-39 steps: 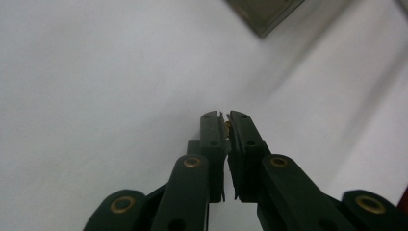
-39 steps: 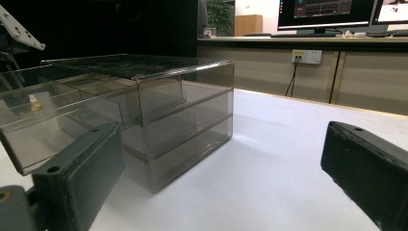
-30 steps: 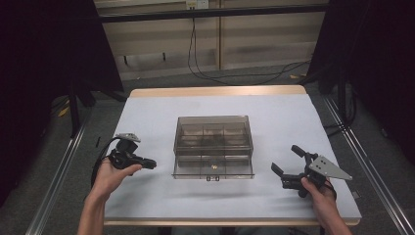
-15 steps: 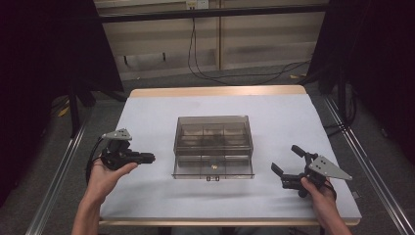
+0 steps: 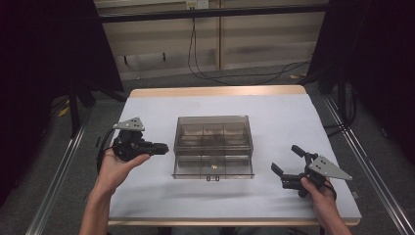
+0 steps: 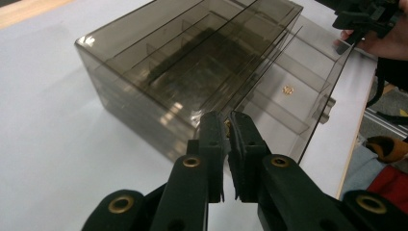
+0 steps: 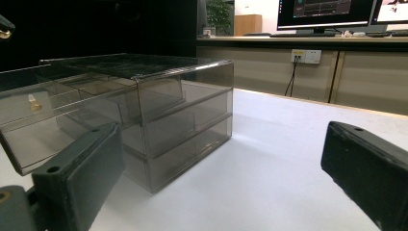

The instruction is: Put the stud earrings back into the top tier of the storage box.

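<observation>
**One smoky drawer box, two grippers**

At the white table's (image 5: 274, 112) centre stands one boxy, smoke-tinted clear plastic drawer cabinet (image 5: 213, 142), top drawer pulled out. Left gripper (image 5: 161, 147): jaws pressed together, empty. Right gripper (image 5: 286, 161): blocky jaws spread wide.

No readable text, label, brand, number or sign is showing anywhere; the monitor screens (image 7: 327, 12) are showing content too small to read.

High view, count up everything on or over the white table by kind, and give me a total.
Smoky clear drawer box: 1
Handheld black grippers: 2, the left gripper with jaws shut and the right gripper with jaws open
Total: 3
</observation>
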Available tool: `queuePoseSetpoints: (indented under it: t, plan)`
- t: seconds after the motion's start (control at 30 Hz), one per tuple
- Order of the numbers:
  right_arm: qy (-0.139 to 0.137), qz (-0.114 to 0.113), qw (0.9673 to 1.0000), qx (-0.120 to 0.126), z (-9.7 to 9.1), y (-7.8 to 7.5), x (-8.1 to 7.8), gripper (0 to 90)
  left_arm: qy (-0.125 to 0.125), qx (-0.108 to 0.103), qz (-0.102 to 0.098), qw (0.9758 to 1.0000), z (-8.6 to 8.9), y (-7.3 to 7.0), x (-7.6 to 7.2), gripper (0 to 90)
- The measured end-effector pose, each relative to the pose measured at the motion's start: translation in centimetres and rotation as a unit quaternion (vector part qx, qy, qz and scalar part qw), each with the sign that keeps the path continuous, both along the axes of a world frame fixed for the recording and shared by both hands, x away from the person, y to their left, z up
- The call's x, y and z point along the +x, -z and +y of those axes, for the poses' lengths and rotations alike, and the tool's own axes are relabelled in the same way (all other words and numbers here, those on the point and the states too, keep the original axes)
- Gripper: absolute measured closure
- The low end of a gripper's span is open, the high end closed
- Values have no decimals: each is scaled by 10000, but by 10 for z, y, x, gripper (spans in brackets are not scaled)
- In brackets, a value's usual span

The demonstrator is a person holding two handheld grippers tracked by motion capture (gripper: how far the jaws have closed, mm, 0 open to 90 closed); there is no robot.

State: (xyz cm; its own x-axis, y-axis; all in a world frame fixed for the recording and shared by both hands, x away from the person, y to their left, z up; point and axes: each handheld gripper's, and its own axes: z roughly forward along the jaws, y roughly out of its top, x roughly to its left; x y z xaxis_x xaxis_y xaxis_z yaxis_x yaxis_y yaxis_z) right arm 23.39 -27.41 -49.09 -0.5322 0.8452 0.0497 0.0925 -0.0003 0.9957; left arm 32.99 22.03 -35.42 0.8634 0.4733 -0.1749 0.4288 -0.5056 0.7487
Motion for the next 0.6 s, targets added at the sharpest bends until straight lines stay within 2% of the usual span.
queuePoseSetpoints:
  t: [0.13, 0.17, 0.2, 0.27, 0.33, 0.4, 0.47, 0.5, 0.53, 0.57, 0.6]
  plan:
    - [-1, -1, 10000, -1, 0, 0, 0, 5, 248, 38, -33, 9997, -20, -11, 1, 849]
    - [4, -2, 10000, -6, 0, 0, 0, 5, 248, 38, -33, 9997, -20, -11, 1, 849]
    - [4, 2, 10000, -5, 0, 0, 0, 5, 373, 127, -80, 9992, -30, -15, 1, 849]
    - [6, 1, 10000, -9, 0, 0, 0, 5, 486, 214, -89, 9986, -40, -18, 2, 849]
    - [5, -5, 10000, -7, 0, 0, 0, 5, 613, 286, -23, 9977, -55, -18, 2, 850]
    - [2, -6, 10000, -10, 0, 0, 0, 5, 859, 557, -76, 9947, -66, -19, 4, 850]
    - [-1, -9, 10000, -6, 0, 0, 0, 5, 933, 578, -71, 9939, -75, -20, 5, 850]
    - [0, -8, 10000, -5, 0, 0, 0, 5, 1045, 625, -83, 9925, -80, -22, 6, 850]
    - [-2, -9, 10000, -6, 0, 0, 0, 5, 1032, 618, -68, 9927, -85, -23, 5, 850]
    - [-4, -6, 10000, -5, 0, 0, 0, 5, 1111, 706, -100, 9912, -88, -25, 6, 850]
    - [-5, -6, 10000, -1, 0, 0, 0, 5, 1121, 728, -86, 9910, -92, -25, 5, 849]
